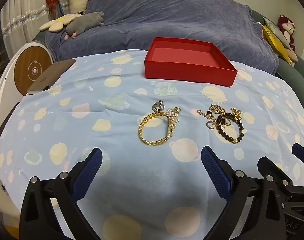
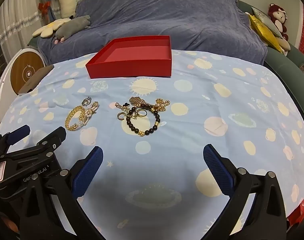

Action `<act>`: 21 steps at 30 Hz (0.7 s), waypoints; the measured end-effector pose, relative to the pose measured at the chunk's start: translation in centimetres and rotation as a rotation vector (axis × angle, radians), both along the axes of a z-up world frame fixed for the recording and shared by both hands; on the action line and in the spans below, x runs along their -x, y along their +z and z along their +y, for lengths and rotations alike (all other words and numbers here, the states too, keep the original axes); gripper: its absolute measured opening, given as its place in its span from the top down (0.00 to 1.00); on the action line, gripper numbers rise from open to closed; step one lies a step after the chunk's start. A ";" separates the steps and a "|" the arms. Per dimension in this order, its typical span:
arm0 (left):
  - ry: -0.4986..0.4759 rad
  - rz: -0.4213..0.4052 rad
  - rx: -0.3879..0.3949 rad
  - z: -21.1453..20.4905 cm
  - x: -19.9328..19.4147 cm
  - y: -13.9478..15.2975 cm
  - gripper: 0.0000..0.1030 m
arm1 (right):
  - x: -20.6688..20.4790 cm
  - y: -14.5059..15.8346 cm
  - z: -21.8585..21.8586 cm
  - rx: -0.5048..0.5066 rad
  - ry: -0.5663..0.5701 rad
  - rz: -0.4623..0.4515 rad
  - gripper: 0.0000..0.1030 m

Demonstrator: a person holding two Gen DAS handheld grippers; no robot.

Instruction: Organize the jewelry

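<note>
An empty red box (image 1: 189, 69) (image 2: 131, 68) stands at the far side of the cloth-covered table. In front of it lie two heaps of jewelry. One holds a gold bangle (image 1: 146, 132) (image 2: 71, 118), a pearl strand (image 1: 173, 120) (image 2: 88, 114) and a silver ring (image 1: 157, 105) (image 2: 86, 101). The other holds a dark bead bracelet (image 1: 231, 130) (image 2: 144, 122), gold chains (image 1: 217, 108) (image 2: 162, 103) and rings (image 2: 141, 113). My left gripper (image 1: 151, 156) is open, short of the bangle. My right gripper (image 2: 153, 154) is open too, short of the bead bracelet. Both hold nothing.
A light blue cloth with planet prints (image 1: 91, 124) (image 2: 222, 104) covers the table. Behind it is a sofa under a blue-grey blanket (image 1: 172, 18) with plush toys (image 1: 83, 23) and cushions (image 2: 266, 30). A round white and wood device (image 1: 29, 70) stands at the left edge.
</note>
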State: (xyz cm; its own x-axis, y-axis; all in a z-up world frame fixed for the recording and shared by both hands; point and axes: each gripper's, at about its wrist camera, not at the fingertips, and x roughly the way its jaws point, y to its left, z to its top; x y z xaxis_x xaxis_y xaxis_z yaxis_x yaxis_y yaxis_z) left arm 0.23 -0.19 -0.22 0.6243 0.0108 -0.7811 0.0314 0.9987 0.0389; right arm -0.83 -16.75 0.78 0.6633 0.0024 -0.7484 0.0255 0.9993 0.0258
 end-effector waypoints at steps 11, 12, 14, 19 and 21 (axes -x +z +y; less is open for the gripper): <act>0.009 -0.043 0.011 0.4 0.4 0.9 0.07 | -1.3 0.7 0.2 0.022 0.000 -0.035 0.05; 0.007 -0.046 0.013 0.4 0.5 1.0 0.07 | 0.8 0.7 0.4 0.021 0.000 -0.047 0.05; 0.007 -0.052 0.019 0.4 0.6 1.0 0.07 | 0.9 0.7 0.3 0.019 -0.001 -0.047 0.05; 0.007 -0.051 0.021 0.4 0.7 1.0 0.07 | 0.8 0.8 0.3 0.020 0.000 -0.047 0.05; 0.009 -0.046 0.011 0.3 0.6 1.0 0.07 | 1.0 0.8 0.3 0.023 -0.001 -0.050 0.05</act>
State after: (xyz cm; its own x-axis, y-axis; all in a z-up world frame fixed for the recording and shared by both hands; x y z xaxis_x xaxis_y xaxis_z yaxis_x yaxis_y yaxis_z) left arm -0.41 0.07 0.76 0.6598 0.0085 -0.7514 0.0206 0.9994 0.0293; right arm -1.80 -16.42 1.61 0.6997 -0.0147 -0.7143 0.0257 0.9997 0.0046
